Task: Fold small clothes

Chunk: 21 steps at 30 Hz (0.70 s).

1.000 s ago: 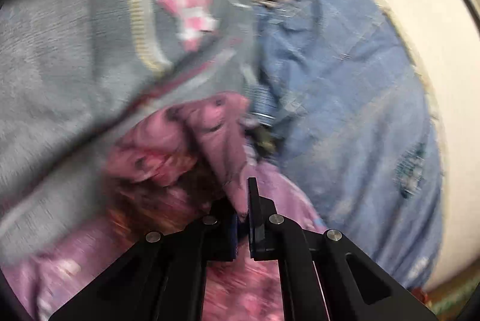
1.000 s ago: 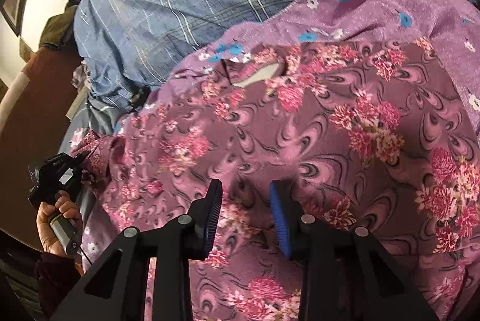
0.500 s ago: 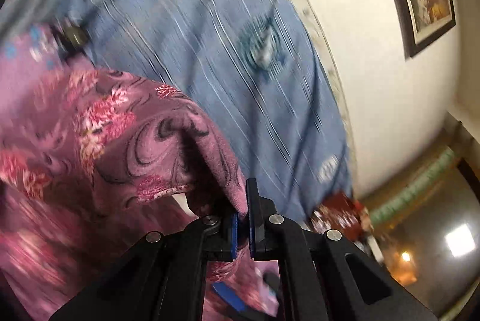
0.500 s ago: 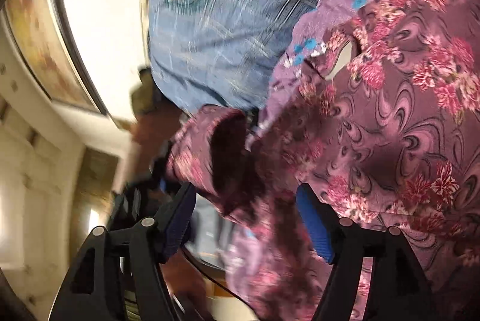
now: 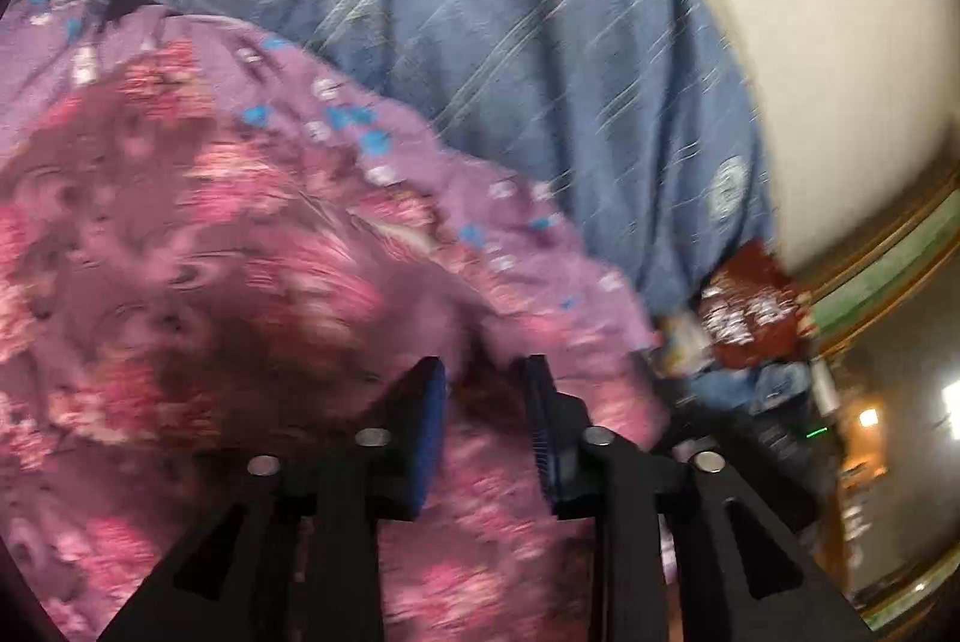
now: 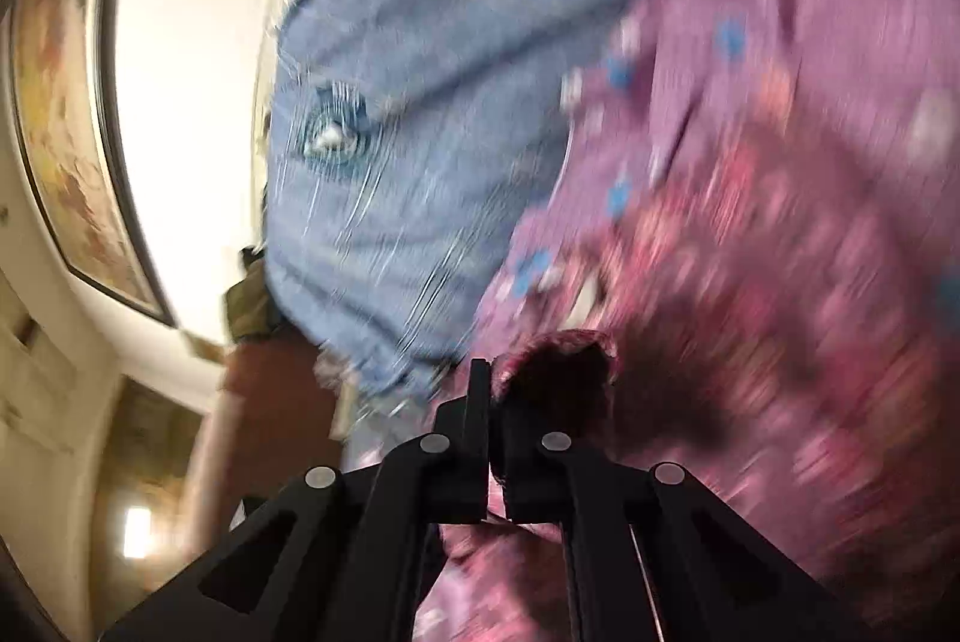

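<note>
Right wrist view: floral garment (image 6: 780,222) spreads ahead and to the right of the right gripper (image 6: 489,402).
Garment feel: thin, limp, light cloth; it bunches and drapes, so likely slips unless pinched at a doubled edge.
Right claw: jaws have just been closing, now clamped on a rolled fold of the dark floral cloth at the tips.
Left claw: left gripper (image 5: 483,390) has just been opening, narrow gap, cloth lying between and under the pads, not pressed.
Best hold: a hem or corner, judged firmer than mid-panel.
Beyond: blue bedsheet (image 5: 540,42) under the garment, pale wall (image 6: 180,42) further off.
</note>
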Available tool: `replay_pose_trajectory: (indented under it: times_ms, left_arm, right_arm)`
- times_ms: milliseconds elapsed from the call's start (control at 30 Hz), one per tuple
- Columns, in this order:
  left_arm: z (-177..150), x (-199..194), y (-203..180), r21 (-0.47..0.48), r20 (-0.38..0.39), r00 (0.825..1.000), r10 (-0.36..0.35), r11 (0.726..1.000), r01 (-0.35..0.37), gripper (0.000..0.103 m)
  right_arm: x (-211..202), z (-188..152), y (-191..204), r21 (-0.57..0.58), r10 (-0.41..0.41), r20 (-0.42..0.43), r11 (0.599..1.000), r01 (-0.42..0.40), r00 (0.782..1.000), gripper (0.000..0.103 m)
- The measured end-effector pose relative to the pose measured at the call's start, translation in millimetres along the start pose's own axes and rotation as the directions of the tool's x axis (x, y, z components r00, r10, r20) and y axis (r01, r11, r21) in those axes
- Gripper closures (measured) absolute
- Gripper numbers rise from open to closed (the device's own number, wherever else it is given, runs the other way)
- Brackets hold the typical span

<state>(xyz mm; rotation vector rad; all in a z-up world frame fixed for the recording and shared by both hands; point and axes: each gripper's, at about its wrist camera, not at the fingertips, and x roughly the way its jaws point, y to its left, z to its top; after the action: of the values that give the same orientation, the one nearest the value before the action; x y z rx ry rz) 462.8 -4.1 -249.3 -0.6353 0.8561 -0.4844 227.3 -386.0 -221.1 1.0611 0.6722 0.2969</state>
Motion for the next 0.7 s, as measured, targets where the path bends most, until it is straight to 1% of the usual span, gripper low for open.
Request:
replay_pose_trajectory:
  times_ms: [33,100,133,167,200,233,267,300,333,367,400,433,467,500,567,600,633,667,700]
  left_arm:
    - [1,-3,1,0.005,-0.005,1.0,0.03,1.0,-0.03,0.076]
    - [4,-3,1,0.018,-0.035,0.998,0.051,0.999,-0.051,0.076]
    - [5,-8,-1,0.033,-0.039,0.997,0.06,0.998,-0.058,0.076]
    - [8,-14,-3,0.06,-0.024,0.997,0.075,0.996,-0.073,0.076]
    - [11,-19,-5,0.086,-0.004,0.995,0.095,0.992,-0.094,0.076]
    - [18,-26,-7,0.12,0.024,0.992,0.121,0.985,-0.123,0.074]
    - [22,-30,-8,0.139,0.037,0.991,0.129,0.981,-0.133,0.072]
    - [27,-36,-7,0.145,0.055,0.989,0.14,0.979,-0.146,0.072]
    - [22,-50,-6,0.139,0.076,0.986,0.151,0.977,-0.161,0.071]
    - [26,-56,-1,0.124,0.103,0.979,0.178,0.974,-0.19,0.066]
    - [22,-64,2,0.114,0.118,0.972,0.205,0.969,-0.219,0.063]
    - [20,-67,8,0.105,0.13,0.958,0.254,0.958,-0.268,0.061]
    - [23,-65,13,0.095,0.13,0.944,0.304,0.944,-0.317,0.062]
    - [24,-61,19,0.082,0.12,0.929,0.351,0.929,-0.362,0.062]
    - [24,-47,27,0.061,0.08,0.911,0.405,0.91,-0.41,0.062]
    - [23,-37,29,0.065,0.051,0.897,0.439,0.895,-0.441,0.062]
    - [20,-25,30,0.086,0.01,0.87,0.494,0.866,-0.493,0.062]
    - [16,-17,28,0.114,-0.006,0.845,0.534,0.84,-0.53,0.062]
    - [13,-17,25,0.136,0.009,0.838,0.545,0.83,-0.541,0.062]
  right_arm:
    - [-4,4,-2,-0.009,-0.018,0.01,1.0,0.018,1.0,0.101]
    - [-7,9,-4,-0.025,-0.08,0.017,0.996,0.081,0.997,0.101]
    - [-7,11,-4,-0.059,-0.154,0.015,0.986,0.155,0.988,0.101]
    - [-5,12,-2,-0.096,-0.226,0.011,0.969,0.226,0.974,0.101]
    - [-4,12,-2,-0.134,-0.304,0.014,0.944,0.303,0.953,0.101]
    - [-1,11,-2,-0.159,-0.362,0.023,0.919,0.361,0.932,0.098]
    - [3,13,-2,-0.176,-0.408,0.019,0.898,0.404,0.913,0.094]
    - [5,12,-5,-0.18,-0.438,0.008,0.884,0.432,0.899,0.094]
    - [2,13,-9,-0.171,-0.456,-0.001,0.877,0.449,0.89,0.091]
    - [-7,14,-14,-0.158,-0.451,0.008,0.881,0.447,0.892,0.087]
    - [-13,15,-15,-0.151,-0.443,0.028,0.884,0.442,0.896,0.085]
    - [-20,15,-12,-0.153,-0.433,0.072,0.885,0.439,0.898,0.082]
    - [-25,14,-7,-0.174,-0.42,0.117,0.883,0.435,0.9,0.082]
    - [-26,11,-2,-0.204,-0.405,0.134,0.882,0.425,0.905,0.082]
    - [-15,5,11,-0.28,-0.351,0.093,0.889,0.363,0.932,0.083]
    - [-10,1,16,-0.306,-0.34,0.072,0.888,0.345,0.938,0.083]
    - [0,-5,21,-0.352,-0.35,0.041,0.871,0.341,0.936,0.083]
    - [8,-9,22,-0.383,-0.374,0.019,0.854,0.352,0.927,0.083]
    - [22,-14,20,-0.427,-0.428,-0.033,0.823,0.375,0.903,0.083]
